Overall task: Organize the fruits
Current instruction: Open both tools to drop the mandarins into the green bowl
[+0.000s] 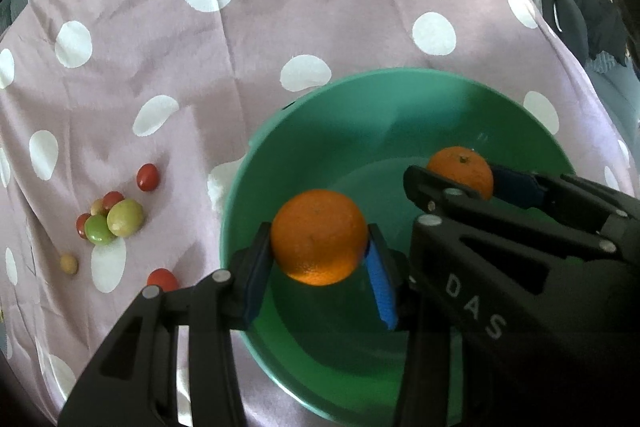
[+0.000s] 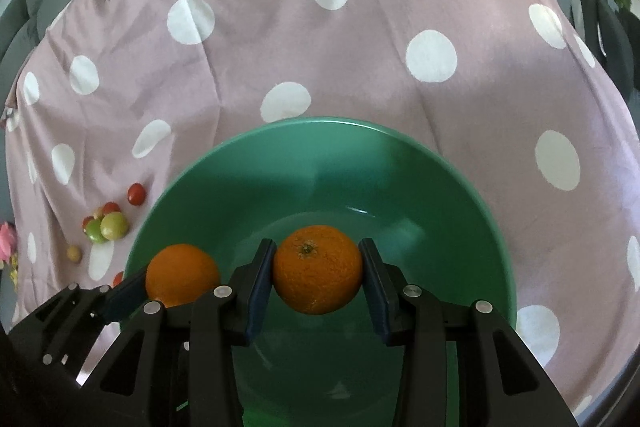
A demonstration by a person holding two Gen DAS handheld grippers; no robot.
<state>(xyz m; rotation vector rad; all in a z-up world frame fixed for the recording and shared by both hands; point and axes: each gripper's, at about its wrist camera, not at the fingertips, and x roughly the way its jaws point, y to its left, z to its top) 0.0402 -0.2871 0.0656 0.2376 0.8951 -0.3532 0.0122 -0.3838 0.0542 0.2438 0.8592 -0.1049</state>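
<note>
A green bowl sits on a pink polka-dot cloth; it also shows in the right wrist view. My left gripper is shut on an orange and holds it over the bowl's left side. My right gripper is shut on a second orange over the bowl's middle. Each view shows the other gripper with its orange: the right one in the left wrist view, the left one in the right wrist view.
A cluster of small red, green and yellow fruits lies on the cloth left of the bowl, with a loose red one, another red one and a small tan one. The cluster also shows in the right wrist view.
</note>
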